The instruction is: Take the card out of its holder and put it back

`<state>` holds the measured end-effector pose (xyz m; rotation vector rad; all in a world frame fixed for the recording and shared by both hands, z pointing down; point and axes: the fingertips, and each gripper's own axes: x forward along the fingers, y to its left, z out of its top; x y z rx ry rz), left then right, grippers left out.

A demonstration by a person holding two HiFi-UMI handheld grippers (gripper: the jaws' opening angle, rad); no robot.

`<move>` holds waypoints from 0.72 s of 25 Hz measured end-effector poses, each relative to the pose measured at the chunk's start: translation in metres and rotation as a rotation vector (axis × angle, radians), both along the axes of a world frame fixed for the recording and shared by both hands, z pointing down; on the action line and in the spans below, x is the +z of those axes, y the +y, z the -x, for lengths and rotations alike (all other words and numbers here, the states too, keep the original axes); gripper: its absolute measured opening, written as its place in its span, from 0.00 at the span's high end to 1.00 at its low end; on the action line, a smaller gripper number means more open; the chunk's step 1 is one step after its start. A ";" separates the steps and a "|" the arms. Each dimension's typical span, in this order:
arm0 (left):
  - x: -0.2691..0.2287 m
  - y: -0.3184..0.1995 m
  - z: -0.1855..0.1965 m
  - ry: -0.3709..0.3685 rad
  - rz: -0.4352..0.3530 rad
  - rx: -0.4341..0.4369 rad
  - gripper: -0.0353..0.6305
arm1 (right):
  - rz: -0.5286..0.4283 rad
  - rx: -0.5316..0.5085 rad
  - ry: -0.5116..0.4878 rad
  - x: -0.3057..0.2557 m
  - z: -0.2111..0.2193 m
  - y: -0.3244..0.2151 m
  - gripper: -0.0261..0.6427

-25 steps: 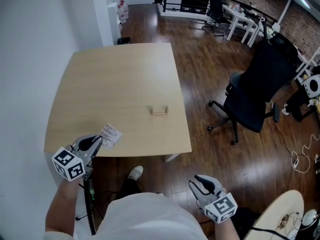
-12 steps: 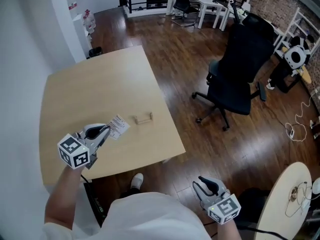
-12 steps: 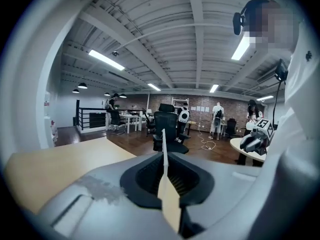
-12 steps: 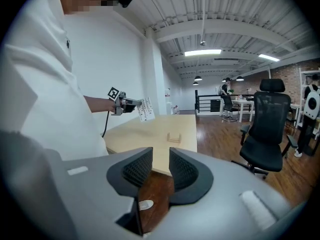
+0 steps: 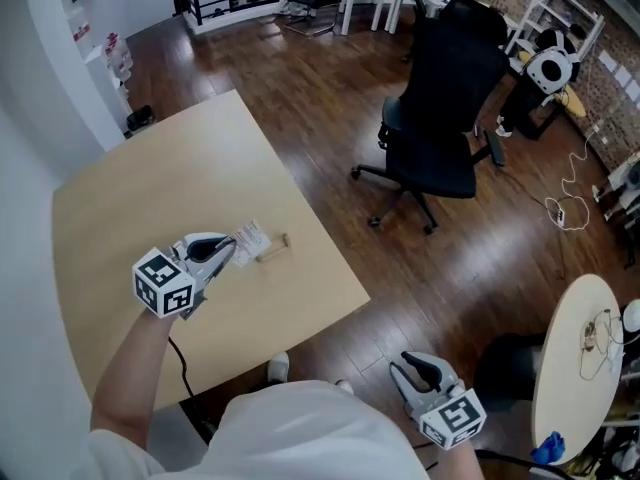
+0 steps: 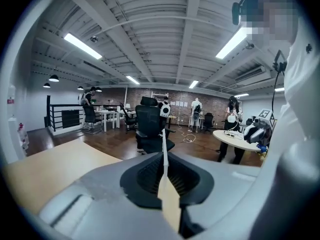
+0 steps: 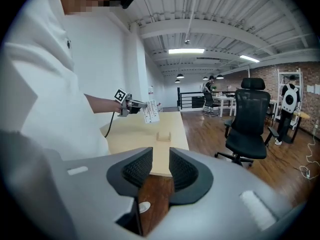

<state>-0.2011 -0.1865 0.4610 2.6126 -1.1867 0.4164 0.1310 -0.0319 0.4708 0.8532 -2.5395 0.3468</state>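
L gripper [image 5: 226,253] fingers clamped on card [image 5: 251,239], R gripper [image 5: 419,372] fingers apart, empty; risk: tilted card misses slot, shoves holder [image 5: 273,252] mid-frame.

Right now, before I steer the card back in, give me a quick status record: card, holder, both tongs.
card: out of the holder, pinched in the left tongs, above the table
holder: empty, standing on the table near its edge
left tongs: shut on the card, close to the holder
right tongs: open, empty, off the table over the floor
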 end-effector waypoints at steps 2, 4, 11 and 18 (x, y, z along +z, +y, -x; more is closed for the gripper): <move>0.008 -0.013 0.001 -0.001 0.006 0.040 0.92 | 0.007 0.031 0.011 -0.001 0.008 0.002 0.80; 0.016 -0.026 0.003 -0.003 0.014 0.076 0.92 | 0.013 0.061 0.020 -0.003 0.016 0.005 0.80; 0.050 -0.065 0.002 0.008 0.047 0.168 0.92 | 0.038 0.162 0.051 -0.003 0.031 0.015 0.80; 0.072 -0.082 -0.006 0.016 0.068 0.206 0.92 | 0.056 0.220 0.074 -0.003 0.037 0.023 0.80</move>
